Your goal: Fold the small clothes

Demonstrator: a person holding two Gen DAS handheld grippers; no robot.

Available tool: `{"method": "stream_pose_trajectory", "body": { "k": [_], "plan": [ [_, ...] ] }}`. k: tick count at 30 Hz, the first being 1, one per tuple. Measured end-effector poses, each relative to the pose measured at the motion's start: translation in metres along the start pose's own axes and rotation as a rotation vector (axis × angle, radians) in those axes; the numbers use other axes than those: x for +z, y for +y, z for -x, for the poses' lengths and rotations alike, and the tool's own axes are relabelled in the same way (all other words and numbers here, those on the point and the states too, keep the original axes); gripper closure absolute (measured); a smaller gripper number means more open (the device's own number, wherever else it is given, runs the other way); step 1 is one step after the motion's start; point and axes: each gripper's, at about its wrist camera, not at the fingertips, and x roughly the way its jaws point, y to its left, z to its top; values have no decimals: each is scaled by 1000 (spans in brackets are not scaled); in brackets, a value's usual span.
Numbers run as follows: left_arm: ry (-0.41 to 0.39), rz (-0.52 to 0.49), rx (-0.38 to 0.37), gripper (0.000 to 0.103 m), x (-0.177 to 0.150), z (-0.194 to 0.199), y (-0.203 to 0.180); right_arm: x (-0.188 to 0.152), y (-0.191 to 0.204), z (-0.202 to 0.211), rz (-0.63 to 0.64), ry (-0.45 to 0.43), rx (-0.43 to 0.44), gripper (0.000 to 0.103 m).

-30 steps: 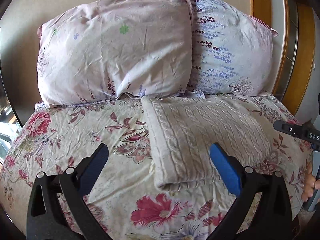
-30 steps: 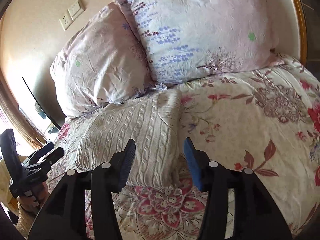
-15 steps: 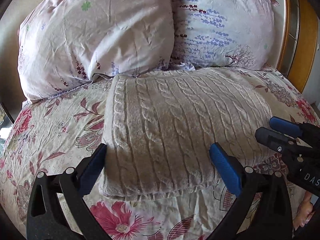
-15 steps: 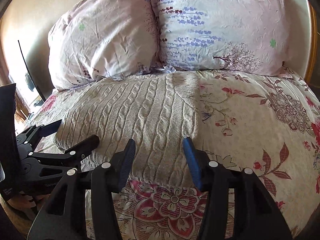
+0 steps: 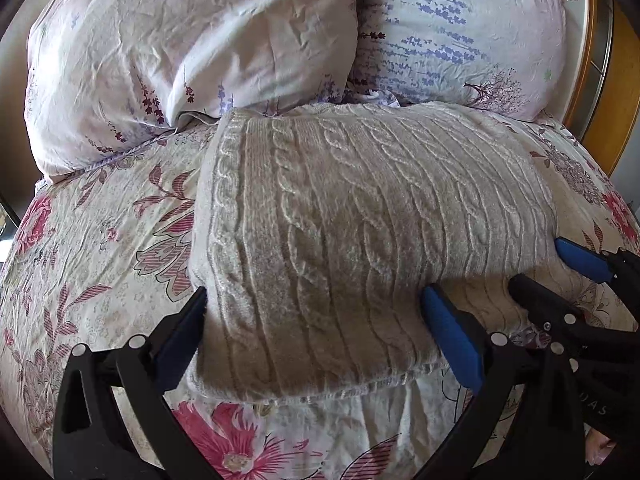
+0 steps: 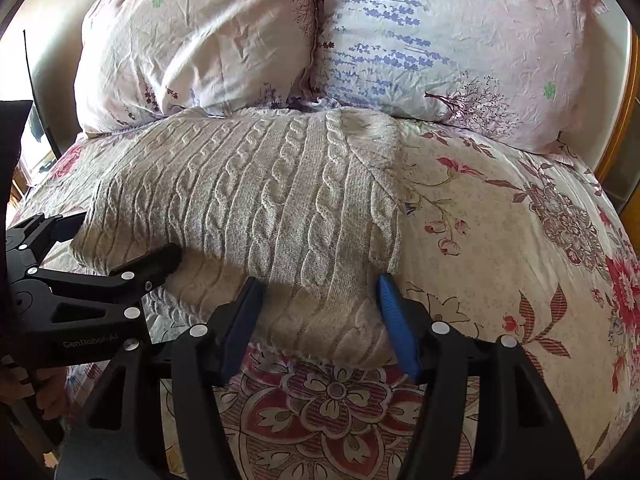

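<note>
A folded cream cable-knit sweater (image 5: 360,216) lies on the floral bedspread; it also shows in the right wrist view (image 6: 256,208). My left gripper (image 5: 316,312) is open, its fingers straddling the sweater's near left part. My right gripper (image 6: 320,300) is open, its fingers straddling the sweater's near right corner. The right gripper also shows at the right edge of the left wrist view (image 5: 560,272), and the left gripper at the left of the right wrist view (image 6: 120,240). Neither is closed on the cloth.
Two floral pillows (image 5: 192,48) (image 5: 460,32) lean against the wall behind the sweater. The floral bedspread (image 6: 500,240) spreads out to the right. A wooden bed frame (image 5: 600,80) runs along the right side.
Both grippers have moved forward and down onto the sweater's near edge, from hovering in front of it to straddling it. Both stay open.
</note>
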Motion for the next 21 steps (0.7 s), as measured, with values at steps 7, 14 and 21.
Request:
{"method": "stream_pose_trajectory", "body": {
  "k": [7, 14, 21],
  "plan": [
    [16, 15, -11, 2, 0, -4, 2, 1, 4, -3, 26, 13, -28, 38],
    [-18, 29, -30, 2, -6, 10, 9, -3, -5, 17, -38, -35, 3, 25],
    [-34, 82, -13, 2, -37, 38, 39, -28, -18, 37, -111, -19, -33, 3]
  ]
}}
